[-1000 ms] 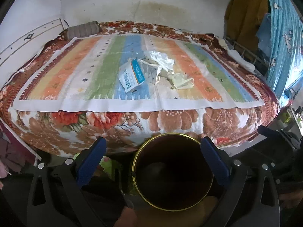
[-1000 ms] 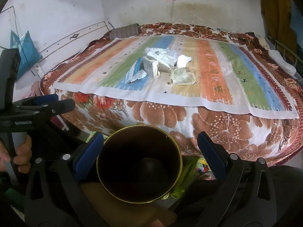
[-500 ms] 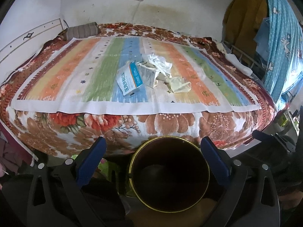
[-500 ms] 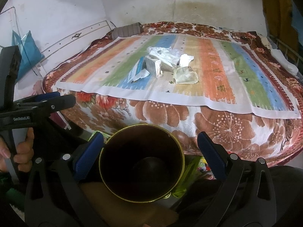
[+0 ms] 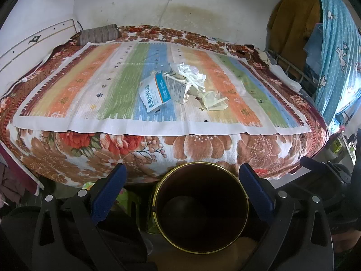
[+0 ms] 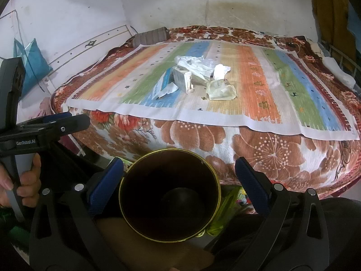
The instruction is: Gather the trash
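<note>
White trash pile (image 5: 180, 88) lies straight ahead on the bed (image 5: 203, 144), beyond the bin (image 5: 200, 207); left tongs (image 5: 182, 180) and right tongs (image 6: 179, 174), both apart and empty, look about equally far.

Both grippers are held low and level, the left gripper (image 5: 182, 187) and the right gripper (image 6: 179, 178) each with its 2 blue-padded fingers (image 5: 108, 189) spread wide and gripping nothing, while a bare hand (image 6: 21, 180) clasps the left one's handle.
</note>
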Demonstrator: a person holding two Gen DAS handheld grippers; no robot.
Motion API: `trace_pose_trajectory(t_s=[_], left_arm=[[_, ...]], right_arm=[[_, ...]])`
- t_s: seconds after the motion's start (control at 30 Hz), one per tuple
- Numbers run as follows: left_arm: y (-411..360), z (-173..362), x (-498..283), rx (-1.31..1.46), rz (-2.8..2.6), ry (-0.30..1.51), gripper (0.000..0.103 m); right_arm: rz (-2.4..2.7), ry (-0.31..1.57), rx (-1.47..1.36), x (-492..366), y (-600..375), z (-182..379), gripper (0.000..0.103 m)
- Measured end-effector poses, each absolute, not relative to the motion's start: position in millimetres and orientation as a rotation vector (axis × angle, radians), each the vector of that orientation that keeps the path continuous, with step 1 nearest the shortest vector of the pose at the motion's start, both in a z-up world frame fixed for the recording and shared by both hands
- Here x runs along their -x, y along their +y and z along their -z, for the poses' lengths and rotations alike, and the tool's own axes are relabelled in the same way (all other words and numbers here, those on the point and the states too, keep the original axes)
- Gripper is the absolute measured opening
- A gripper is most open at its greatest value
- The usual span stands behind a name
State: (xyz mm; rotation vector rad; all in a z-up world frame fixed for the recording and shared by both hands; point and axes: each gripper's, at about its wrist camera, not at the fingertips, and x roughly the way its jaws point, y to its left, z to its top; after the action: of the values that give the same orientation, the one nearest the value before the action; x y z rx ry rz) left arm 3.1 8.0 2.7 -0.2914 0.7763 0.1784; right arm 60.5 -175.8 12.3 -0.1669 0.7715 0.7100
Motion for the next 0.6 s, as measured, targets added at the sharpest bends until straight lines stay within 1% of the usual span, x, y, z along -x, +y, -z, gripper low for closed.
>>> trace_pose_trajectory(t_s=[0.6], left_arm=[[8.9, -3.3, -3.3, 0.296, -0.177, 0.774, 0.097]], right_arm=[[-0.712, 0.772, 0.165, -61.4, -175.9, -12.9, 0.094]])
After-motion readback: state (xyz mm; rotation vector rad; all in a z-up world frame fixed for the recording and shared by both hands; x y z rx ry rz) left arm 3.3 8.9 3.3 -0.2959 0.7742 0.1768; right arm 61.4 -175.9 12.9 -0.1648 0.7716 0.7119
